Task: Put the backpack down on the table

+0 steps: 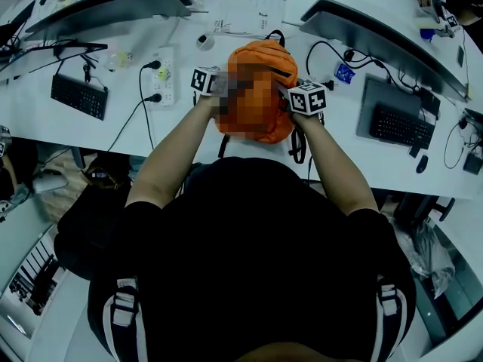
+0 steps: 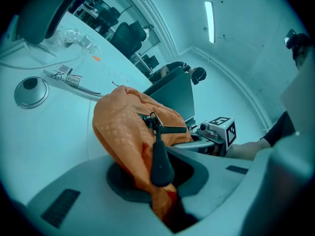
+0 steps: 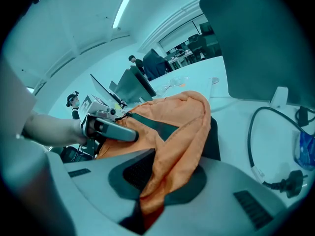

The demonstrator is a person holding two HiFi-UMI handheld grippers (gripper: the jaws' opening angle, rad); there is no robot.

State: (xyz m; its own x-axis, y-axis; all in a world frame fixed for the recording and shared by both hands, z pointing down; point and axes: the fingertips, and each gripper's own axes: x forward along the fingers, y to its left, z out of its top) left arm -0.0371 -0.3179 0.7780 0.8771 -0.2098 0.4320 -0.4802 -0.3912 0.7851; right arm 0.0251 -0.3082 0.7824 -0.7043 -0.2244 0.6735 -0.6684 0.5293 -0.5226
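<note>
So the left claw [image 2: 165, 200] and right claw [image 3: 147, 200] are each clamped tight on a fold of the orange backpack [image 1: 283, 70], 1 per side, over the white worktop [image 1: 189, 130].

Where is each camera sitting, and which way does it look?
Head view: on the person's head, looking steeply down at the orange fabric backpack and white table; both forearms show.
Left gripper view: on the left gripper, looking along its jaws, shut on backpack fabric.
Right gripper view: on the right gripper, likewise pinching fabric.
Shared: all see the backpack; each gripper view sees the other gripper.
</note>
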